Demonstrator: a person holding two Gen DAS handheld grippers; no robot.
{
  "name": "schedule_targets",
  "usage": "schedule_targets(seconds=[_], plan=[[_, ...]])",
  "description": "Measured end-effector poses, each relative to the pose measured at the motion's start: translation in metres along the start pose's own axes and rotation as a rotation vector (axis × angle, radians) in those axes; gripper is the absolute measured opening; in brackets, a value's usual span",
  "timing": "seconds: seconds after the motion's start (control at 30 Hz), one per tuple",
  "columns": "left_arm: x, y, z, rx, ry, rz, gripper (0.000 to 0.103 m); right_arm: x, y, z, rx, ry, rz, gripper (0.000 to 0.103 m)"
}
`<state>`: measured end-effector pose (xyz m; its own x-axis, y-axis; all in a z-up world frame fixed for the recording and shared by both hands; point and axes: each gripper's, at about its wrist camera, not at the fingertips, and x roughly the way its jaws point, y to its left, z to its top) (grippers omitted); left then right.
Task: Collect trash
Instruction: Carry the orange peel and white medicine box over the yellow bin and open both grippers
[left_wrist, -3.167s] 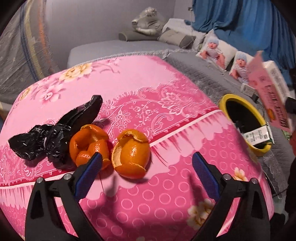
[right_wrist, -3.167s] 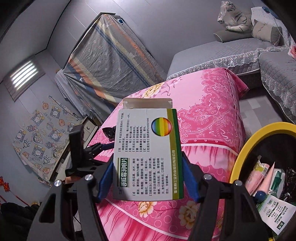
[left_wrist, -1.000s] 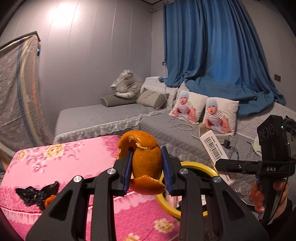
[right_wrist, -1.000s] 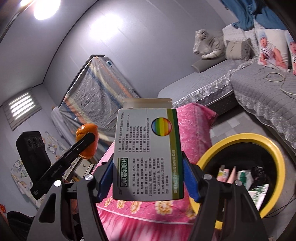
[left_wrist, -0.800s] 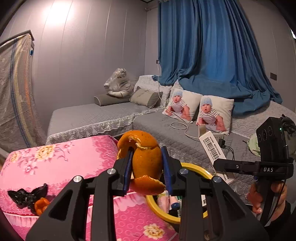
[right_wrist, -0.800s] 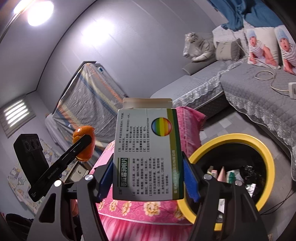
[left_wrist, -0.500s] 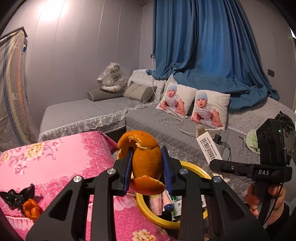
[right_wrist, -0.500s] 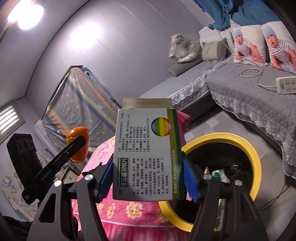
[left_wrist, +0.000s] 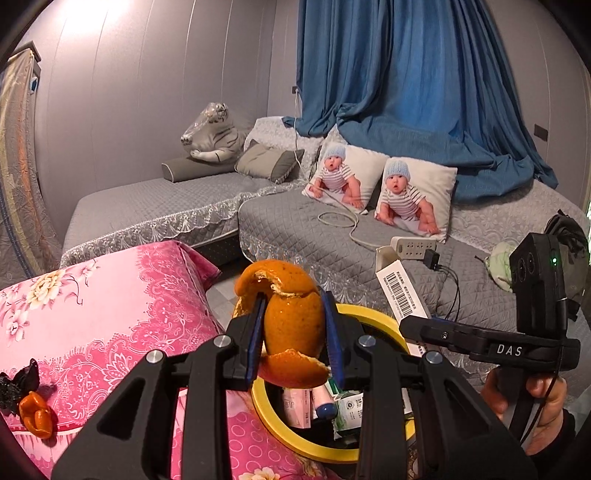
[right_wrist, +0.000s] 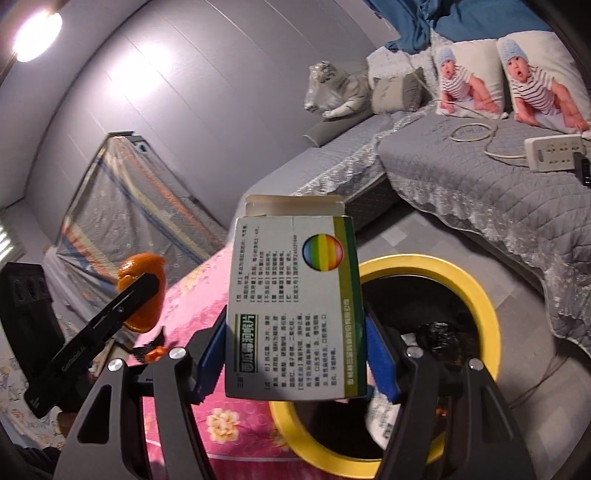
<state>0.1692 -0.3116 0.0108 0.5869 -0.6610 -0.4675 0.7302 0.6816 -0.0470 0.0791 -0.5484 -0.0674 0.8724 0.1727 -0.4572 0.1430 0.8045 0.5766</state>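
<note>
left tool (left_wrist: 295, 341): closed on an orange peel (left_wrist: 291, 317), blue pads pinching both sides; peel held in the air over the near rim of the bin (left_wrist: 373, 311).
right tool (right_wrist: 295, 356): clamped on an open carton (right_wrist: 295, 306), flap end up, held upright above the bin's near-left rim.
bin: yellow rim, black liner, on the floor just beside the pink-covered counter (left_wrist: 110, 314).
bin contents: already holds trash. Small boxes and packets, a tube with a blue cap (left_wrist: 324, 403), a crumpled black bag (right_wrist: 441, 341). Far from full, as far as I can see.
done: several items binned; two more in hand right at the bin.
next (judgement): release both over the opening. Peel sits near the rim edge, so shift it a bit toward the bin centre first or it may land on the counter.
left on counter: second peel (left_wrist: 36, 412) at the far-left edge from the bin, touching a black bag scrap (left_wrist: 16, 384). Both need a trip.
progress (judgement): mostly done, two pieces left after this drop, going by what's in view.
beyond bin: grey sofa (left_wrist: 295, 229) with a power strip (left_wrist: 413, 246) and cable, two baby-print pillows, plush tiger. Not trash, leave.
</note>
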Motion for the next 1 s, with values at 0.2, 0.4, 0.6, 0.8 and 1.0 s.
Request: schedule_targets(seconds=[0.2, 0.4, 0.6, 0.8, 1.0], plan=[[0.034, 0.002, -0.013, 0.003, 0.075, 0.008, 0.028, 0.012, -0.008, -0.005, 0.012, 0.024, -0.054, 0.063], [0.070, 0.007, -0.031, -0.025, 0.174, -0.007, 0.028, 0.020, -0.014, -0.008, 0.018, 0.035, -0.104, 0.063], [0.085, 0.011, -0.038, -0.045, 0.212, -0.001, 0.049, 0.025, -0.027, -0.007, 0.049, 0.042, -0.146, 0.063], [0.065, 0.039, -0.031, -0.155, 0.172, 0.031, 0.092, 0.012, -0.041, -0.003, 0.120, 0.004, -0.173, 0.071], [0.036, 0.081, -0.029, -0.263, 0.144, 0.076, 0.094, 0.005, -0.021, 0.001, 0.050, -0.010, -0.159, 0.071]])
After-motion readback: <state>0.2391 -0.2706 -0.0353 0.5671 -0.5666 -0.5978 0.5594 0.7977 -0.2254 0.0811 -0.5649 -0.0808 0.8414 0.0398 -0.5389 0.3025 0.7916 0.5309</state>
